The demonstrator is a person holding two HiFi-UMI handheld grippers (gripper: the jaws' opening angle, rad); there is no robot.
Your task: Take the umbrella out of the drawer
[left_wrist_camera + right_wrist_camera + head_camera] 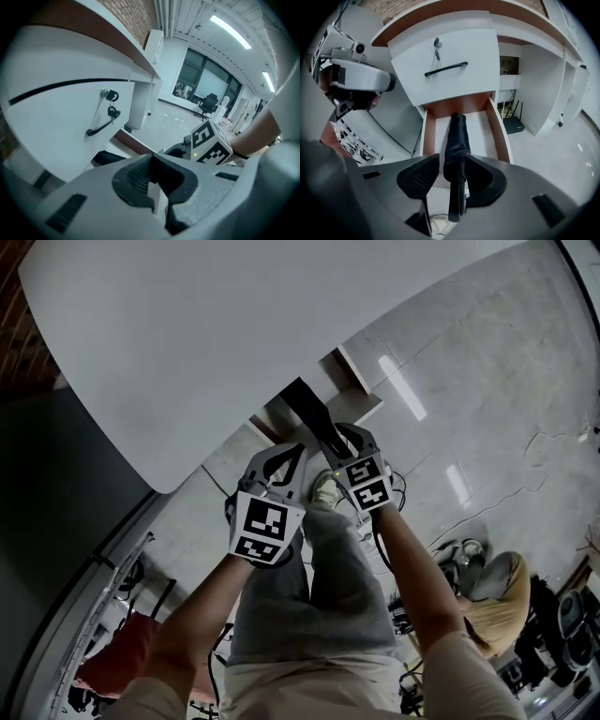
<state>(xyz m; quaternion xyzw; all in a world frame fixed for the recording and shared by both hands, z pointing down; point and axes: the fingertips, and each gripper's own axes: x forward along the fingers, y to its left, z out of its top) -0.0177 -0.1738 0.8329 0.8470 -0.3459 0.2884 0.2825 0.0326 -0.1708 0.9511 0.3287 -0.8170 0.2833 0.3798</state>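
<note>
Under the white surface [234,334] one drawer [499,136] stands open with one black umbrella [457,136] inside; my right fingers [417,180] stand apart around it, my left fingers [136,180] together.

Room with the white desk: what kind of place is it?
Probably an office. There is a swivel chair by big windows, long ceiling lights, and a desk with a keyed drawer.

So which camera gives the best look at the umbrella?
The right gripper view: the black folded umbrella lies lengthwise in the open drawer, its near end between the right claw's open jaws. The head view shows only a dark strip of it; the left gripper view, nothing clear.
</note>
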